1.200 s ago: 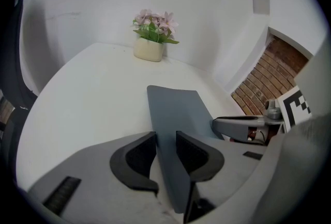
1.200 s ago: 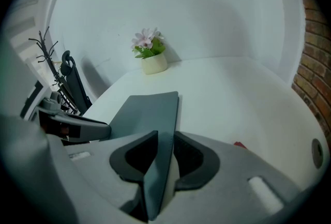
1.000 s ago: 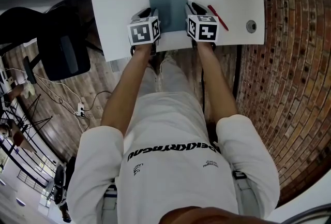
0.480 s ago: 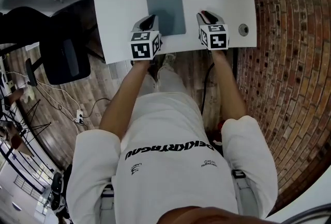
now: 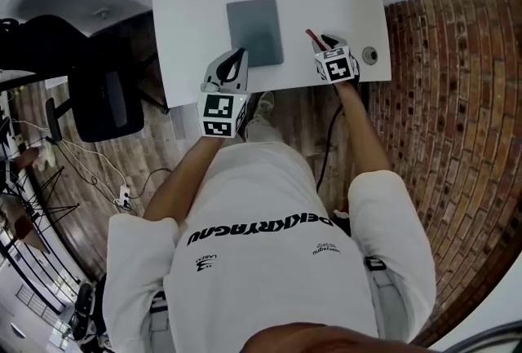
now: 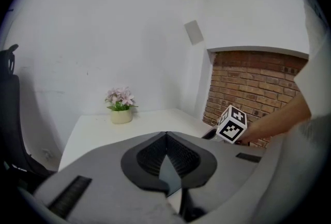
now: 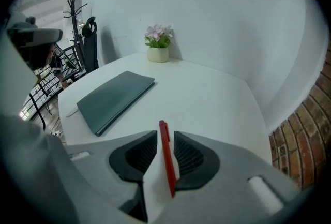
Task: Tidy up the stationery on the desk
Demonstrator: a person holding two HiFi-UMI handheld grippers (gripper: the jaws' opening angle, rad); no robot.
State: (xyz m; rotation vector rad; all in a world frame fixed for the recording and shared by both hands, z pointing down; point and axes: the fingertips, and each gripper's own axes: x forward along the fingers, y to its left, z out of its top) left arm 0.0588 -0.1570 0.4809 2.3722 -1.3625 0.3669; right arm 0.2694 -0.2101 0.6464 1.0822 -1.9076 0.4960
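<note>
A grey notebook lies shut in the middle of the white desk; it also shows in the right gripper view. A red pen lies near the desk's front right. My right gripper points down at it, and the pen lies lengthwise between its jaws. Those jaws have just been closing, but bare desk still shows beside the pen. My left gripper hangs above the front edge, left of the notebook. It is shut with nothing in it.
A small pot of pink flowers stands at the desk's far edge. A round cable grommet sits at the front right corner. A black office chair stands left of the desk, and a brick wall runs to its right.
My left gripper has shut and lifted away from the notebook's left edge. My right gripper has moved right from the notebook's right edge to straddle the red pen.
</note>
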